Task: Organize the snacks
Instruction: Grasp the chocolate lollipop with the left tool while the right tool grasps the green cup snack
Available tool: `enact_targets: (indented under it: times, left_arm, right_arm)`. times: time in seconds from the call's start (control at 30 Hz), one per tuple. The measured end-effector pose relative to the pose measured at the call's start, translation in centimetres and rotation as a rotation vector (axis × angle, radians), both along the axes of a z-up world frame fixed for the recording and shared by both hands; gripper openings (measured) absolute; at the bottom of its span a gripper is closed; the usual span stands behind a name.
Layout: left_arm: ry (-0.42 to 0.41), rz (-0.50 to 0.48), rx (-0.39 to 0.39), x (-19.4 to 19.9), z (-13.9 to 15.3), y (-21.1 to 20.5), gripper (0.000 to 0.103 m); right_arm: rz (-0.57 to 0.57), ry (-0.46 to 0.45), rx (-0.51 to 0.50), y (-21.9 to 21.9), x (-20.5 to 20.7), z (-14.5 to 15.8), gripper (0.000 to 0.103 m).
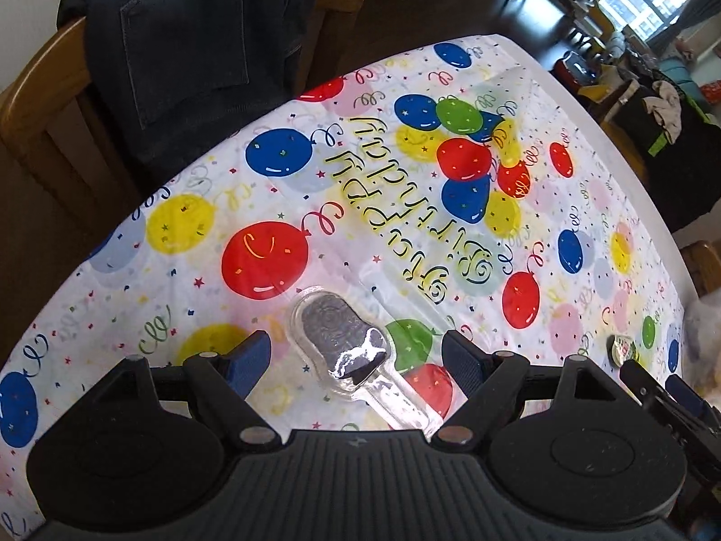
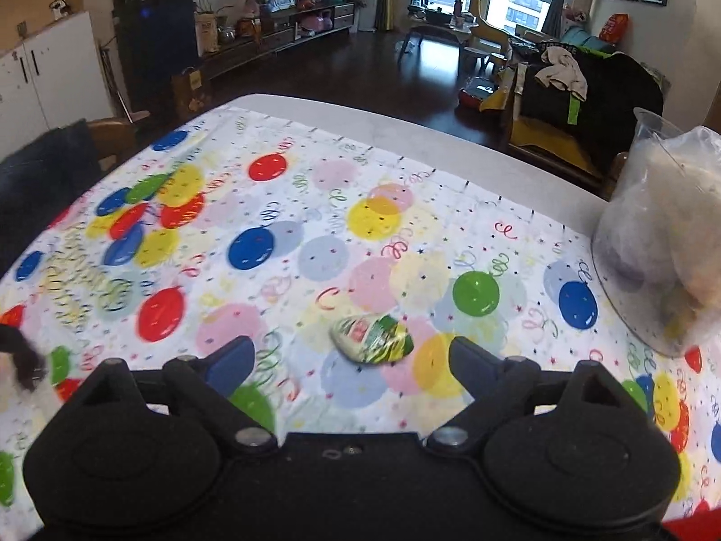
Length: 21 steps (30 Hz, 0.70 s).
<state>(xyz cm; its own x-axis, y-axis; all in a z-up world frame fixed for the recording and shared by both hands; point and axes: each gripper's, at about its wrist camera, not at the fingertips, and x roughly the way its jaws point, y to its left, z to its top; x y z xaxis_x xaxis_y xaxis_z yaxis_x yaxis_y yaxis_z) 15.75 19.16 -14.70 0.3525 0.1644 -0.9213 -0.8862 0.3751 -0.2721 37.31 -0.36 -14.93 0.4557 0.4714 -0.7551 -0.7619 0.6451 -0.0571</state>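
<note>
A clear-wrapped dark snack on a stick [image 1: 347, 338] lies on the balloon tablecloth [image 1: 315, 189] between the fingers of my left gripper [image 1: 356, 351], which is open and low over it. A green and white wrapped snack [image 2: 373, 338] lies on the cloth between the fingers of my right gripper [image 2: 349, 356], which is open around it. The same snack shows small at the right edge of the left wrist view [image 1: 622, 346], beside the right gripper's finger [image 1: 644, 383].
A clear plastic container holding a bag [image 2: 662, 243] stands at the table's right side. A wooden chair draped with dark jeans [image 1: 180, 45] stands at the far left edge. The table's far edge [image 2: 405, 121] borders a dark floor with furniture.
</note>
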Motion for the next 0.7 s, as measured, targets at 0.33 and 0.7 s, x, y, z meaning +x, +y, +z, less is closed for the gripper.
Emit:
enact_targets:
  times: [0.33, 0.7]
  left_arm:
    - [0.014, 0.039, -0.036, 0.4, -0.8, 1.0, 0.083]
    - [0.040, 0.052, -0.052, 1.1, -1.7, 1.4, 0.079]
  right_arm:
    - [-0.028, 0.009, -0.040, 1.3, 2.2, -2.8, 0.071]
    - [0.036, -0.048, -0.056, 2.0, 1.3, -2.8, 0.047]
